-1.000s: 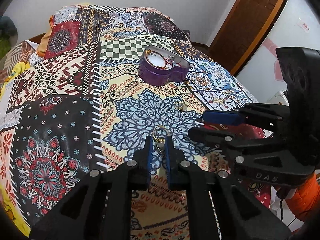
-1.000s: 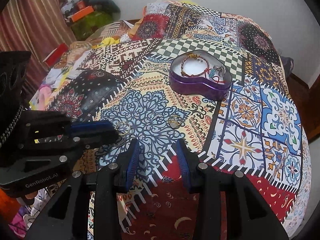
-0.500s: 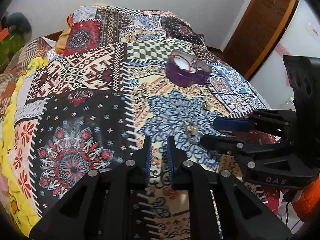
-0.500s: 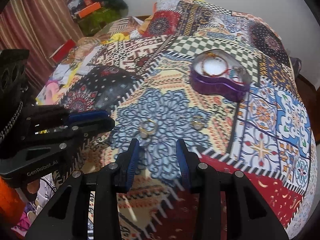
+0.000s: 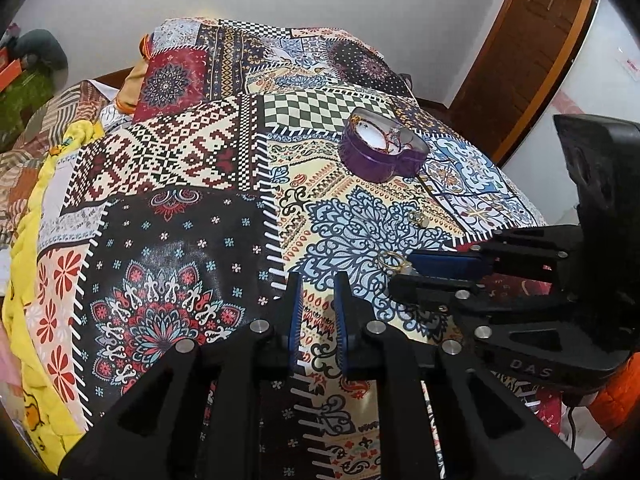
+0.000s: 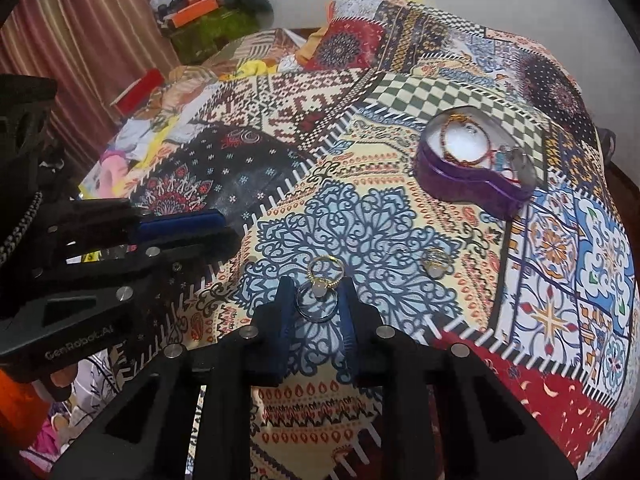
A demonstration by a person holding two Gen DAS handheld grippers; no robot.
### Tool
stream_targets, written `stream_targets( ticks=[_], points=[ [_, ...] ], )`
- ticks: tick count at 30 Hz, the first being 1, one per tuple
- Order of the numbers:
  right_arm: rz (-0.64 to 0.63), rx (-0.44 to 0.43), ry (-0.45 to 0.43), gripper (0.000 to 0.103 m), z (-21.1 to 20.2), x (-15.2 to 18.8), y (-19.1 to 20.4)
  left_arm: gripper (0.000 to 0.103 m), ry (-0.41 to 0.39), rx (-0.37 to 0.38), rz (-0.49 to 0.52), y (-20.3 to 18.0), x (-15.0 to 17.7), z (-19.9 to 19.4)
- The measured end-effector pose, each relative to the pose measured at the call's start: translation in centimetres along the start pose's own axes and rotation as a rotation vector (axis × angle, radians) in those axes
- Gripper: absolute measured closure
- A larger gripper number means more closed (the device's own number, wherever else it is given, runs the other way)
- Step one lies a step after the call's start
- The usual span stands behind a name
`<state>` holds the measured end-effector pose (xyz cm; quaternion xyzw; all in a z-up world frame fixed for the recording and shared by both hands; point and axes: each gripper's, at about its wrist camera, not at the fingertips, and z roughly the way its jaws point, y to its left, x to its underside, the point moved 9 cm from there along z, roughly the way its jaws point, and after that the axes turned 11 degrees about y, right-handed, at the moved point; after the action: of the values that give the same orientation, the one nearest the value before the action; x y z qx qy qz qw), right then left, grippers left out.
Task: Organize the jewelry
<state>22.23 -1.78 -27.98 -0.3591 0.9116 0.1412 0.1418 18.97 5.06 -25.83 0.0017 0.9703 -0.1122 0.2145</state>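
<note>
A small cluster of rings [image 6: 320,286], gold and silver, lies on the blue medallion of the patterned bedspread [image 6: 360,236]. My right gripper [image 6: 314,300] is open, with its fingertips on either side of the rings. The same rings [image 5: 394,264] show in the left wrist view, just off the right gripper's tips. A second ring [image 6: 434,262] lies further right; it also shows in the left wrist view [image 5: 418,218]. A purple heart-shaped box [image 6: 474,172] holds bracelets beyond them. My left gripper [image 5: 318,304] is open and empty, left of the rings.
The bedspread covers the whole bed. Piled clothes and boxes [image 6: 192,12] lie at the far left by a curtain. A wooden door [image 5: 532,36] stands at the right. A red and patterned pillow [image 5: 172,76] lies at the bed's head.
My left gripper let go of the rings and drew back to the left, leaving them on the bedspread. My right gripper moved left and forward until its fingers flank the rings.
</note>
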Motion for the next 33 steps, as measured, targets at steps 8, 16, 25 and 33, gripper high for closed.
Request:
stream_targets(
  ticks=[8, 16, 25, 33],
  points=[
    [0.04, 0.012, -0.079, 0.083, -3.1, 0.6, -2.0, 0.09, -0.006, 0.007, 0.037, -2.0, -0.9, -0.1],
    [0.115, 0.047, -0.144, 0.083, -5.6, 1.6, -5.6, 0.071, 0.025, 0.036, 0.081, -5.2, -1.6, 1.1],
    [0.171, 0.037, -0.161, 0.083, -6.2, 2.8, -8.4, 0.065, 0.069, -0.006, 0.115, -6.8, -2.6, 4.8],
    [0.187, 0.015, -0.161, 0.083, -5.8, 3.0, -9.2, 0.077, 0.046, -0.035, 0.135, -6.9, -2.8, 5.8]
  ],
)
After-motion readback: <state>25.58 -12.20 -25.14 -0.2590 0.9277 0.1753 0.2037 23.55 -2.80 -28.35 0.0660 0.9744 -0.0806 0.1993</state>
